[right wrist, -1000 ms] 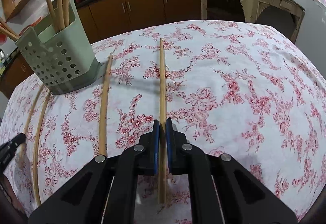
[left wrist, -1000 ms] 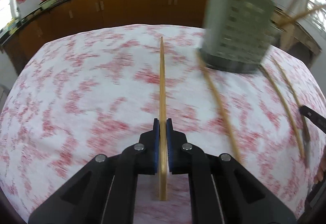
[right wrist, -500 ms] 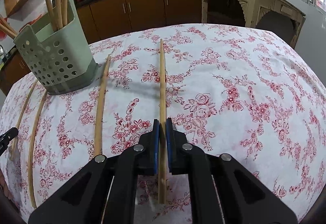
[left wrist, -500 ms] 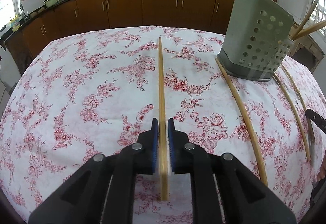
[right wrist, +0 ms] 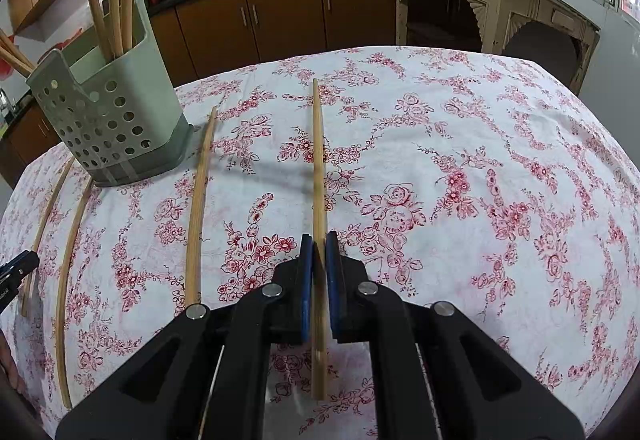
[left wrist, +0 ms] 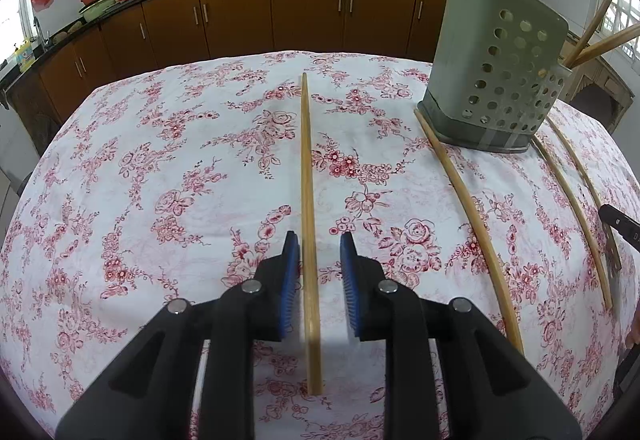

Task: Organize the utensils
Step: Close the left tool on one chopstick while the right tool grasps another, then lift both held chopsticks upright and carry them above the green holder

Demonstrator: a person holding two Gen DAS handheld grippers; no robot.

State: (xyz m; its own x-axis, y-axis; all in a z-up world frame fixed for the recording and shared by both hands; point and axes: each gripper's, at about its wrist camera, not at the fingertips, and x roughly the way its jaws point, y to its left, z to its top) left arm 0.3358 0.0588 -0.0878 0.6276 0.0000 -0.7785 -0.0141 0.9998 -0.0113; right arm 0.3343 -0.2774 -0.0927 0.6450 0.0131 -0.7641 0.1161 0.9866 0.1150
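Note:
In the left wrist view a bamboo chopstick (left wrist: 307, 200) lies on the floral tablecloth (left wrist: 160, 168), running straight away from me. My left gripper (left wrist: 319, 240) straddles its near end. The jaws are opening, and the blue pads (left wrist: 291, 280) stand clear of the stick on both sides. My right gripper (right wrist: 319, 240) is shut on another chopstick (right wrist: 319, 168) that points away over the cloth. The grey-green perforated utensil holder (left wrist: 496, 80) stands at the back right, and at the back left as the holder (right wrist: 108, 120) in the right wrist view. Several chopsticks stand in it.
Two loose chopsticks (left wrist: 468, 216) (left wrist: 572, 208) lie beside the holder; the right wrist view shows them too (right wrist: 198, 208) (right wrist: 70, 240). The right gripper's tip (left wrist: 620, 228) shows at the right edge. Brown kitchen cabinets (left wrist: 280, 12) stand beyond the table.
The left gripper's jaws have parted and let go of the chopstick, which now lies on the cloth. The right gripper still holds its chopstick in the same place.

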